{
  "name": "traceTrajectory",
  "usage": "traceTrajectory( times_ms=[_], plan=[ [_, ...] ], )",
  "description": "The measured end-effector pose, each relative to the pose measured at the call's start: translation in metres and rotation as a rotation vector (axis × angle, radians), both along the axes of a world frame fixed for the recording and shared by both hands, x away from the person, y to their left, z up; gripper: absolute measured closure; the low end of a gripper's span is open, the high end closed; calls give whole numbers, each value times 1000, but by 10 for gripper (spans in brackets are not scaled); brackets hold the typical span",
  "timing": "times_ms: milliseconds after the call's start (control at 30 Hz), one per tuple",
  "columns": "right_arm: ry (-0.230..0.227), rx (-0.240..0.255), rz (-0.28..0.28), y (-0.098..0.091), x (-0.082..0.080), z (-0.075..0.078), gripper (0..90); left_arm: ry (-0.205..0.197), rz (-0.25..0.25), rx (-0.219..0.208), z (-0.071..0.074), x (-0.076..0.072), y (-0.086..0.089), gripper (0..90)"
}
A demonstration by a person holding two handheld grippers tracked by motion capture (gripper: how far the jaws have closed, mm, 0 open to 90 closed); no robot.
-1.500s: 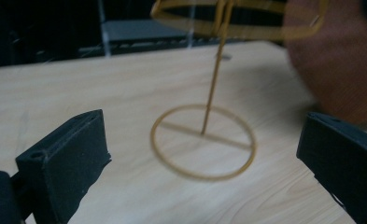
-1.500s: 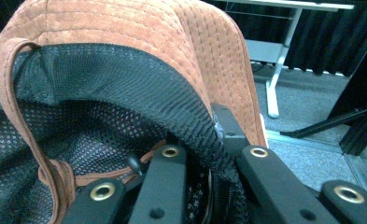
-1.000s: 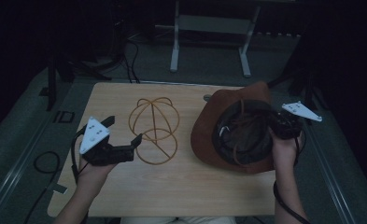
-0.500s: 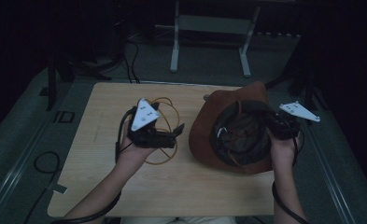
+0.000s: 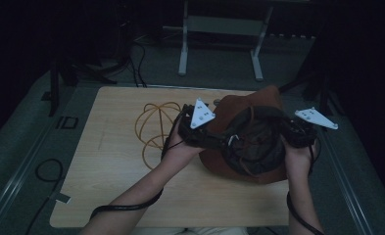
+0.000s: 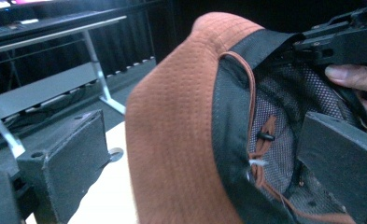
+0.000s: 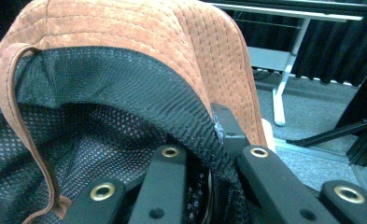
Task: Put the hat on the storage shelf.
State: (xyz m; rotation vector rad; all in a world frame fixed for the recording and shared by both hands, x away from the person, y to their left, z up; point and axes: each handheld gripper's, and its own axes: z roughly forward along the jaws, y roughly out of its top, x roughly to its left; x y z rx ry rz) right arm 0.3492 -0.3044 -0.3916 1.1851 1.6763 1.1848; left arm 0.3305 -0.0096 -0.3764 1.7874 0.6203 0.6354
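A brown hat (image 5: 260, 100) with a black mesh lining is held tilted over the right half of the table, its opening towards me. My right gripper (image 5: 284, 136) is shut on the hat's right rim; in the right gripper view its jaws (image 7: 209, 154) pinch the black inner band under the brown brim (image 7: 125, 32). My left gripper (image 5: 223, 140) stands open at the hat's left rim. In the left gripper view the brim (image 6: 172, 121) lies between its jaws, one outside and one inside against the mesh, neither pressing. The right gripper (image 6: 342, 42) shows there at the top right.
A golden wire hat frame (image 5: 156, 122) lies on the wooden table (image 5: 107, 196) just left of my left hand. A metal stand (image 5: 219, 29) is on the floor behind the table. Cables (image 5: 45, 171) run along the floor at the left.
My left gripper has travelled right, from the table's left side past the wire frame to the hat's left rim. The right gripper and the hat have stayed put.
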Motion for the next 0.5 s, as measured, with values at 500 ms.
traceTrajectory(
  times_ms=[500],
  plan=[
    [2, 12, 16, 1, -7, 1, 841, 60, 37, 90, -31, 38, -52, 69]
  ],
)
